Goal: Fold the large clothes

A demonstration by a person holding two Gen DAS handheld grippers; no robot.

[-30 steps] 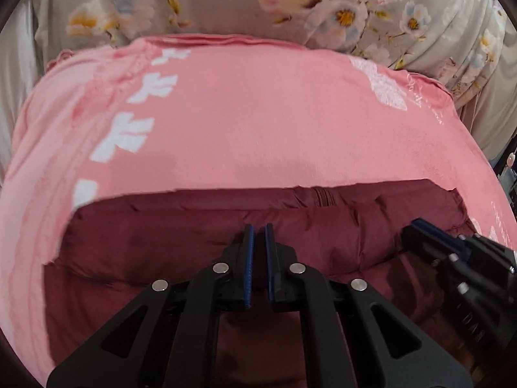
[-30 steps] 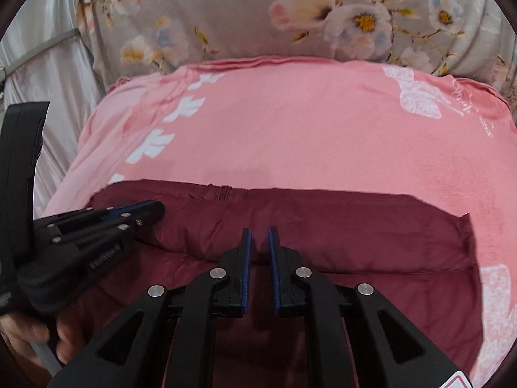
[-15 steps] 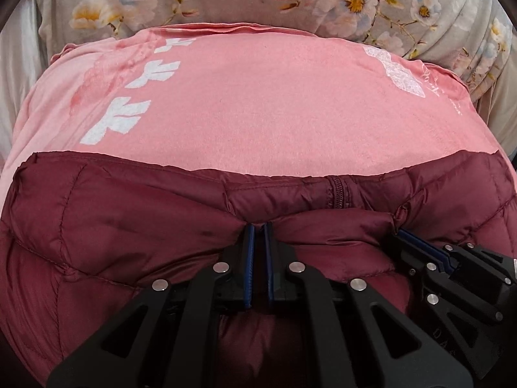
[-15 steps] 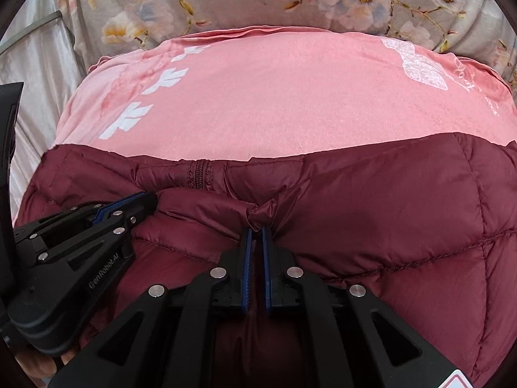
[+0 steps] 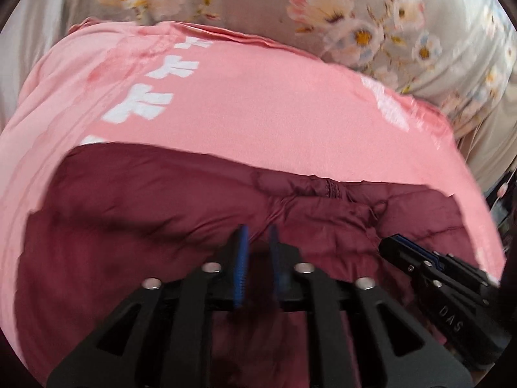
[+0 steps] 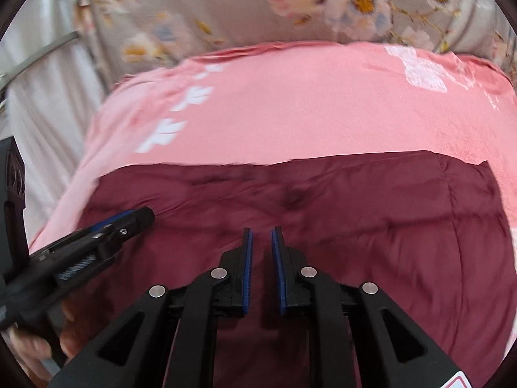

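Observation:
A maroon puffer jacket [image 5: 145, 213] lies folded and fairly flat on a pink blanket [image 5: 258, 103], its zipper [image 5: 332, 190] at the far edge of the fold. My left gripper [image 5: 258, 236] hovers just over the jacket. Its jaws are opening, with a narrow gap and no cloth pinched between them. My right gripper [image 5: 387, 244] shows at the right. In the right wrist view the jacket [image 6: 387, 226] fills the lower half. The right gripper [image 6: 261, 236] is opening above it and grips nothing, and the left gripper [image 6: 143, 216] reaches in from the left.
The pink blanket [image 6: 307, 106] with white prints stretches beyond the jacket. Grey floral bedding [image 6: 226, 9] rises behind it. Pale cloth [image 6: 48, 103] hangs at the left. A person's hand [image 6: 29, 346] holds the left gripper's handle at the lower left.
Half a second ago both grippers were shut on bunched folds of the jacket. Now both have let go and drawn back, and the jacket has settled flatter on the blanket.

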